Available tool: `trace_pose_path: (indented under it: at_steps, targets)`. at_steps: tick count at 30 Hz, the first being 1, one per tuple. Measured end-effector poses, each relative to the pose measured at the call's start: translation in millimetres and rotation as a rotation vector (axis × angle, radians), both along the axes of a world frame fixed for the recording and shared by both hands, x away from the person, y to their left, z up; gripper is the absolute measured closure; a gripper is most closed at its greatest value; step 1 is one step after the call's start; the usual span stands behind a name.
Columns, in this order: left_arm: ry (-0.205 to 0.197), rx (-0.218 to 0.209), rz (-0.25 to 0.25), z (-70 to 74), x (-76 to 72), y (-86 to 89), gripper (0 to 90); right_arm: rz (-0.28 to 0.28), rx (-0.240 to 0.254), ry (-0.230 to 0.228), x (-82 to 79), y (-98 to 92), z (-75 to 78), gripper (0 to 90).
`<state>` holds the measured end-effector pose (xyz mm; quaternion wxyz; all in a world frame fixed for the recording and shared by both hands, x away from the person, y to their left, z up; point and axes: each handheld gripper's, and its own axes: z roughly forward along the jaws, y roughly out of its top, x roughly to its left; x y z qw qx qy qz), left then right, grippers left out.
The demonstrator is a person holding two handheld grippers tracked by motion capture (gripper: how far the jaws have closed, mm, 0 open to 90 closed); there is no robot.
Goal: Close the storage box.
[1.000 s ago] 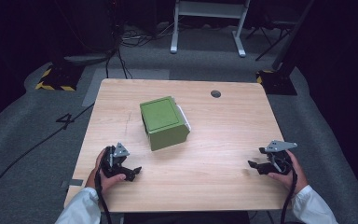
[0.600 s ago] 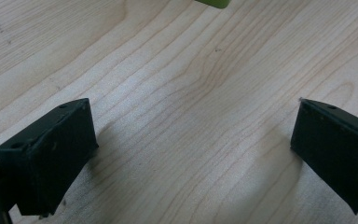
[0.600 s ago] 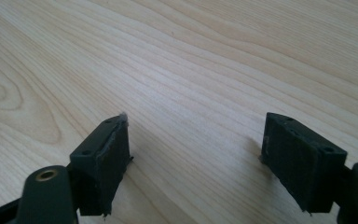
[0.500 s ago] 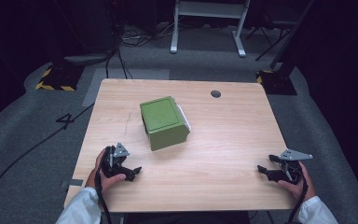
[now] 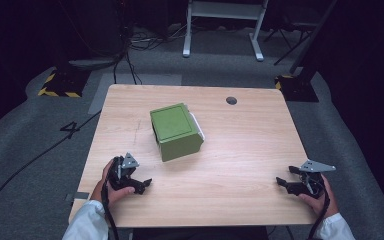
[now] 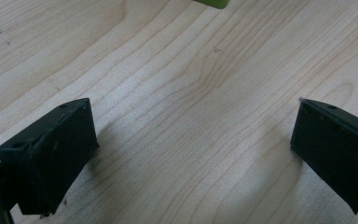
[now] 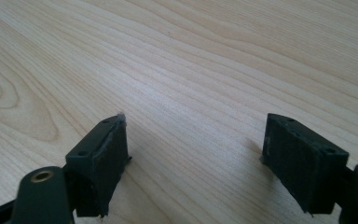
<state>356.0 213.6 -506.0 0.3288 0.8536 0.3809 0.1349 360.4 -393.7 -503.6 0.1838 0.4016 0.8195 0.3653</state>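
A green box (image 5: 175, 130) with a white edge on its right side sits on the wooden table (image 5: 240, 145), a little left of centre. My left gripper (image 5: 141, 183) rests on the table near the front left, below the box, jaws wide apart and empty. In the left gripper view (image 6: 193, 135) bare wood lies between the jaws, and a corner of the green box (image 6: 211, 3) peeks in at the top edge. My right gripper (image 5: 286, 184) rests near the front right corner, open and empty. Its own view (image 7: 193, 149) has bare wood between the jaws.
A round dark grommet hole (image 5: 231, 100) marks the table's far right part. Beyond the table, a white metal stand (image 5: 223, 22) and cables (image 5: 130, 45) lie on the grey floor. Yellow-black hazard blocks (image 5: 60, 85) sit at the far left.
My right gripper has moved toward the front right corner and settled lower on the table. The left gripper and the green box have stayed put.
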Motion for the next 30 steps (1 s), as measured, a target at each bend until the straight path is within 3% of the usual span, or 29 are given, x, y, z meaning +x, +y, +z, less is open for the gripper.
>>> trace_pose_path:
  at_steps: [30]
  targets:
    - [0.001, 0.004, -0.013, 0.2, 2.1, -0.5, 0.2, -0.004, -0.002, 0.001, 0.2, -0.1, 0.0, 21.1]
